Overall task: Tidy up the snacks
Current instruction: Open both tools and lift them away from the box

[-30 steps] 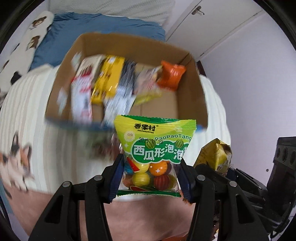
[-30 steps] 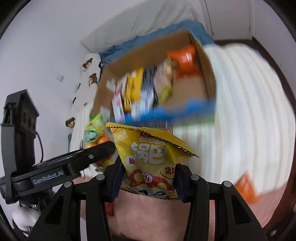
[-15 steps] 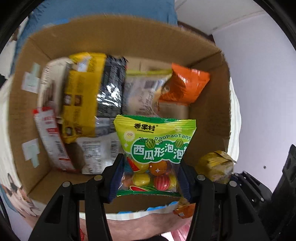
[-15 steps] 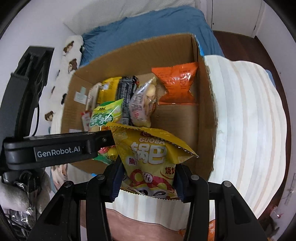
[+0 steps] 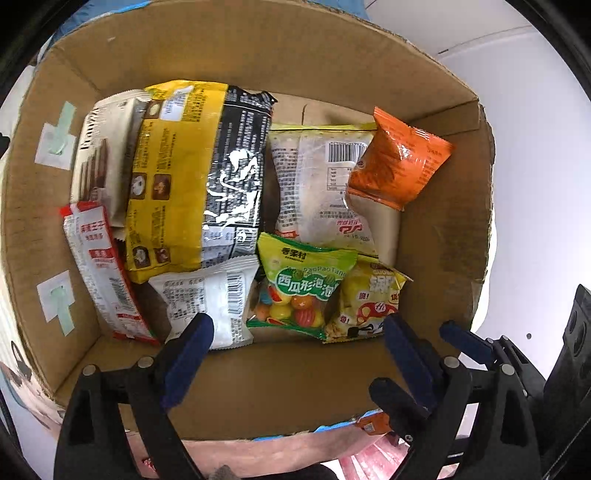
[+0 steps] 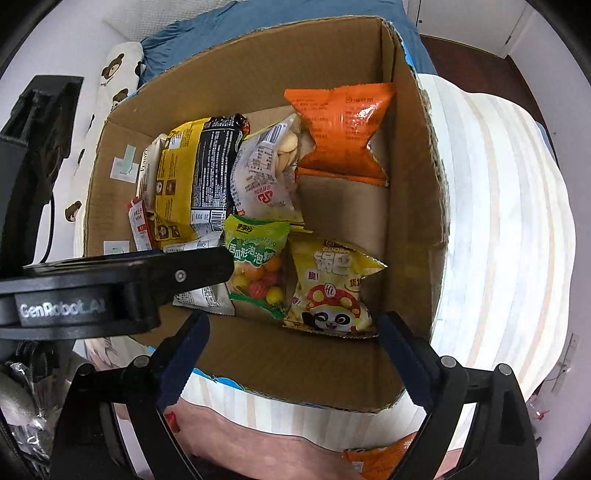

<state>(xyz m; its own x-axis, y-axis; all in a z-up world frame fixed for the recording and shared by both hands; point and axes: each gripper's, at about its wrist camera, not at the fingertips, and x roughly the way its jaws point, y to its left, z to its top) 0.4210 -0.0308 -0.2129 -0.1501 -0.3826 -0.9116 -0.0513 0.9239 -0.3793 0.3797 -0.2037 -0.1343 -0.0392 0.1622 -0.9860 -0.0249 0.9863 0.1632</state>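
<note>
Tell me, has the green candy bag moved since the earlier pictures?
Yes. The green candy bag left the just-opened left tongs and now lies on the cardboard box floor, beside the yellow snack bag.

Striped bedspread (image 6: 498, 221), blue blanket (image 6: 258, 22), bear-print pillow (image 6: 118, 74)

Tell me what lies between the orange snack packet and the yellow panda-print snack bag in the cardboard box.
Bare cardboard floor separates the orange snack packet from the yellow panda-print snack bag; the right wrist view shows it.

Green candy bag (image 5: 306, 273), orange packet (image 5: 397, 162), brown box (image 5: 258, 48).
</note>
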